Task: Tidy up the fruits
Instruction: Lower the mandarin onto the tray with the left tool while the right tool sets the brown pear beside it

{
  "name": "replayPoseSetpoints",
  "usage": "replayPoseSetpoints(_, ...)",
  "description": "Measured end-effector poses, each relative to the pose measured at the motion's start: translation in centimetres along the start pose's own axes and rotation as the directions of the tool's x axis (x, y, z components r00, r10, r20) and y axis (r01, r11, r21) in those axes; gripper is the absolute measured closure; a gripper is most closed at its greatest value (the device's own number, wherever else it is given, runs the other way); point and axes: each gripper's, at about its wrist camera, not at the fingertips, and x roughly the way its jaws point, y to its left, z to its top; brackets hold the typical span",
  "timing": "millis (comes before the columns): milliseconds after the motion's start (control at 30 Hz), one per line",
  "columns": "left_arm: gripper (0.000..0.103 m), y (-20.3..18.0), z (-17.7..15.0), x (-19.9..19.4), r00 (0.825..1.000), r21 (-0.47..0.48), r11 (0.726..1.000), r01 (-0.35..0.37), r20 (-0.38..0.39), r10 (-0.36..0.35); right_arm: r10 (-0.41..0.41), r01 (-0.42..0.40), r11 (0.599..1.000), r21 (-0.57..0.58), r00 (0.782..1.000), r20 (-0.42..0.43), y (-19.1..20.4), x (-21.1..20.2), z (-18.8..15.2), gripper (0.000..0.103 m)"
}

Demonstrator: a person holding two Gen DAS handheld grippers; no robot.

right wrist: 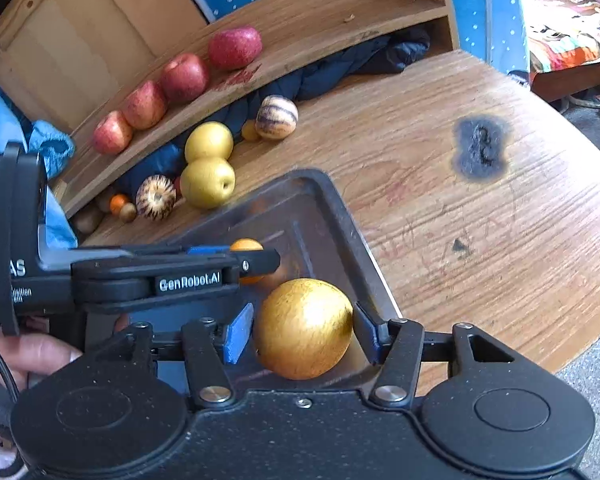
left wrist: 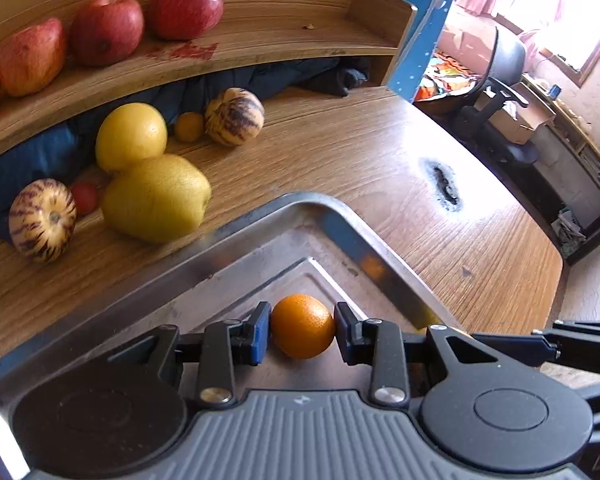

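Note:
My left gripper (left wrist: 302, 330) is shut on a small orange (left wrist: 302, 326), its blue pads pressed to both sides, low over the corner of a metal tray (left wrist: 340, 216). In the right wrist view the left gripper (right wrist: 256, 260) shows from the side with that small orange (right wrist: 246, 245) at its tips. Just behind it, my right gripper (right wrist: 304, 332) is shut on a larger golden round fruit (right wrist: 304, 328) over the same tray (right wrist: 352, 232). Several red apples (left wrist: 106, 28) line the wooden shelf (left wrist: 260, 52).
Two yellow fruits (left wrist: 156, 196), two striped melons (left wrist: 42, 220) and small fruits lie on the wooden table (left wrist: 340, 148) beside a dark blue cloth (left wrist: 40, 156) under the shelf. A burn mark (right wrist: 480, 152) is on the tabletop. A hand (right wrist: 32, 352) holds the left gripper. An office chair (left wrist: 504, 80) stands beyond the table's edge.

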Motion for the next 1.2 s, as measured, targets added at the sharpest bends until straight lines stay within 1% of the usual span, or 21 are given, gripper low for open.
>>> replayPoseSetpoints(300, 0.064, 0.3, -1.9, -2.0, 0.999, -0.075, 0.996, -0.037, 0.020, 0.038, 0.007, -0.009, 0.999, -0.052, 0.999, -0.046, 0.2, 0.4, -1.0, 0.040)
replayPoseSetpoints(367, 0.058, 0.3, -2.5, -2.4, 0.999, -0.101, 0.994, -0.046, 0.025, 0.048, 0.008, -0.011, 0.998, -0.070, 0.999, -0.044, 0.3, 0.3, -1.2, 0.040)
replayPoseSetpoints(433, 0.051, 0.4, -3.0, -2.9, 0.997, -0.129, 0.990, -0.060, 0.032, 0.064, 0.006, -0.009, 0.995, -0.096, 0.999, -0.039, 0.5, 0.0, -1.4, 0.037)
replayPoseSetpoints(500, 0.047, 0.5, -3.6, -3.6, 0.996, -0.155, 0.985, -0.073, 0.047, 0.081, 0.009, -0.013, 0.993, -0.119, 0.999, -0.036, 0.5, -0.3, -1.7, 0.032)
replayPoseSetpoints(533, 0.045, 0.5, -4.0, -4.0, 0.994, -0.167, 0.982, -0.086, 0.055, 0.096, 0.013, -0.018, 0.992, -0.127, 0.999, -0.036, 0.6, -0.5, -1.9, 0.031)
replayPoseSetpoints(600, 0.040, 0.4, -4.6, -4.7, 0.990, -0.187, 0.976, -0.111, 0.064, 0.125, 0.020, -0.025, 0.989, -0.145, 0.999, -0.033, 0.6, -0.9, -2.2, 0.026)
replayPoseSetpoints(667, 0.031, 0.3, -5.4, -5.6, 0.986, -0.211, 0.968, -0.133, 0.069, 0.151, 0.028, -0.033, 0.986, -0.166, 0.999, -0.031, 0.7, -1.4, -2.5, 0.022)
replayPoseSetpoints(700, 0.029, 0.3, -5.7, -6.0, 0.985, -0.220, 0.965, -0.142, 0.070, 0.160, 0.032, -0.037, 0.984, -0.176, 0.999, -0.031, 0.7, -1.5, -2.7, 0.020)
replayPoseSetpoints(767, 0.019, 0.2, -6.6, -7.0, 0.979, -0.245, 0.955, -0.167, 0.072, 0.190, 0.040, -0.047, 0.980, -0.194, 0.999, -0.036, 0.8, -1.9, -3.1, 0.016)
replayPoseSetpoints(833, 0.012, 0.0, -7.5, -8.1, 0.973, -0.263, 0.946, -0.191, 0.076, 0.218, 0.051, -0.058, 0.977, -0.207, 0.998, -0.041, 0.9, -2.2, -3.6, 0.014)
replayPoseSetpoints(900, 0.007, -0.2, -8.6, -9.2, 0.966, -0.283, 0.935, -0.214, 0.078, 0.245, 0.061, -0.069, 0.973, -0.219, 0.997, -0.044, 1.0, -2.5, -4.1, 0.007)
replayPoseSetpoints(933, 0.004, -0.3, -9.2, -9.7, 0.962, -0.293, 0.928, -0.230, 0.075, 0.262, 0.066, -0.074, 0.972, -0.225, 0.997, -0.044, 1.1, -2.6, -4.3, 0.007)
replayPoseSetpoints(1067, 0.001, -0.5, -11.5, -11.4, 0.943, -0.343, 0.892, -0.294, 0.048, 0.329, 0.093, -0.106, 0.962, -0.251, 0.994, -0.063, 1.4, -3.0, -5.4, 0.002)
replayPoseSetpoints(1200, 0.001, -0.5, -13.2, -12.5, 0.928, -0.396, 0.853, -0.341, 0.005, 0.374, 0.117, -0.137, 0.956, -0.259, 0.989, -0.094, 1.6, -3.3, -6.5, 0.001)
